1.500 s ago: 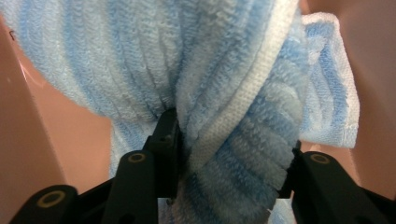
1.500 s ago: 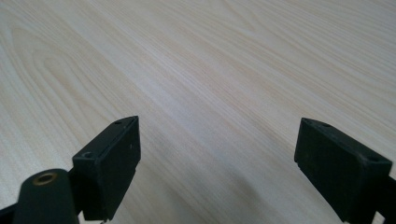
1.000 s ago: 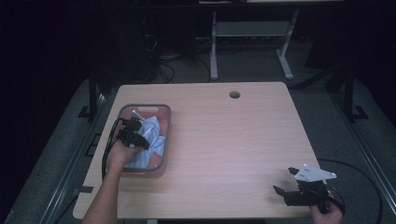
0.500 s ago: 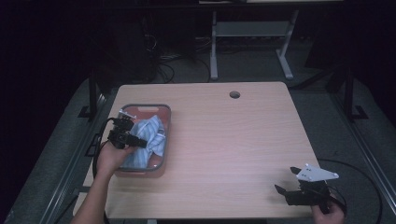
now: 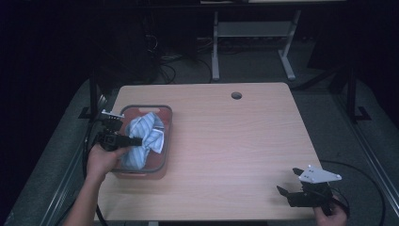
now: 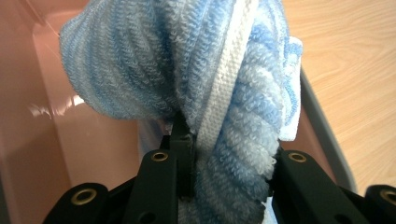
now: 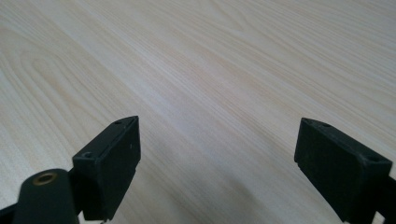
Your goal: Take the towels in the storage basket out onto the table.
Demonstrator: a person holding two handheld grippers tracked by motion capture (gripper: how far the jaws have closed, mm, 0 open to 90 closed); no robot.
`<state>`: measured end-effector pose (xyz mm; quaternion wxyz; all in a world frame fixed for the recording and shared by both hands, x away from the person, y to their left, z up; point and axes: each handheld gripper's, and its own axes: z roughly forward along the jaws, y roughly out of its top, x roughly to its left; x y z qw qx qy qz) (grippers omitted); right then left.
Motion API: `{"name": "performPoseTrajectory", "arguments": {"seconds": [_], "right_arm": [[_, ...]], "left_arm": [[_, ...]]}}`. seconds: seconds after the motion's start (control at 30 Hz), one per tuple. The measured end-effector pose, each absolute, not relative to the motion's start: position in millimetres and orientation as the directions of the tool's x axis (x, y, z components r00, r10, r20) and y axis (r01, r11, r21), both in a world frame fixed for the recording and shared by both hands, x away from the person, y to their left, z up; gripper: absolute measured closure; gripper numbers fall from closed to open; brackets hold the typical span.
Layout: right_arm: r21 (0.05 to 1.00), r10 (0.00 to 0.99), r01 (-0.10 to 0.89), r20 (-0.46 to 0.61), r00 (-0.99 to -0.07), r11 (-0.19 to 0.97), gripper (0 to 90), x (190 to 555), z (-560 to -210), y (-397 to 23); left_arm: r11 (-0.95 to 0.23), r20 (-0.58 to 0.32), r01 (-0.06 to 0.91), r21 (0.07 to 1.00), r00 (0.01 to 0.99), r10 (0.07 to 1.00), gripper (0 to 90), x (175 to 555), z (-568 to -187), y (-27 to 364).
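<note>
A blue-and-white striped towel [image 5: 144,134] [image 6: 201,70] is bunched up over a pinkish bin with a grey rim [image 5: 141,107] at the table's left side. My left gripper [image 5: 136,140] [image 6: 224,154] reaches in over the bin's left edge. It is shut on a thick fold of the towel, which is partly raised out of the bin, its lower end still inside. At the front right corner of the table, my right gripper [image 5: 288,180] [image 7: 217,158] stands open just above the bare wood with nothing between its jaws.
The wooden tabletop [image 5: 235,141] has a round cable hole [image 5: 236,95] near its far edge. Behind the table stand a white frame's legs [image 5: 287,61] and cables [image 5: 164,56] on a dark floor. The bin's pink inner wall [image 6: 42,140] lies left of the towel.
My left gripper has drawn back to the left and risen, pulling the towel up into a taller bundle in the bin. The right gripper has stayed in place.
</note>
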<state>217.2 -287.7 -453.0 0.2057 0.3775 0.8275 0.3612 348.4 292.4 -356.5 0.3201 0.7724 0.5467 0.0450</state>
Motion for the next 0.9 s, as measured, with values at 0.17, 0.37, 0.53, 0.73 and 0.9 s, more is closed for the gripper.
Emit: {"name": "performPoseTrajectory", "arguments": {"seconds": [0.17,0.37,0.53,0.73,0.9], "right_arm": [[0.753,0.773,0.473,-0.074,-0.630,0.457,13.9,217,-451,-289],[0.753,0.777,0.477,-0.071,-0.625,0.453,13.8,216,-451,-290],[0.755,0.774,0.472,-0.074,-0.629,0.455,13.9,217,-451,-289],[0.753,0.773,0.472,-0.075,-0.630,0.458,13.9,217,-451,-290],[0.757,0.780,0.476,-0.071,-0.622,0.448,13.9,217,-451,-291]], "left_arm": [[-0.168,-0.303,0.790,0.590,0.409,0.861,68.9,344,-345,297],[-0.165,-0.306,0.768,0.618,0.429,0.850,68.9,337,-332,298],[-0.156,-0.301,0.761,0.629,0.423,0.855,68.7,335,-325,299],[-0.126,-0.329,0.744,0.657,0.433,0.839,68.7,334,-314,298],[-0.136,-0.329,0.736,0.663,0.449,0.831,68.6,335,-306,291]]}}
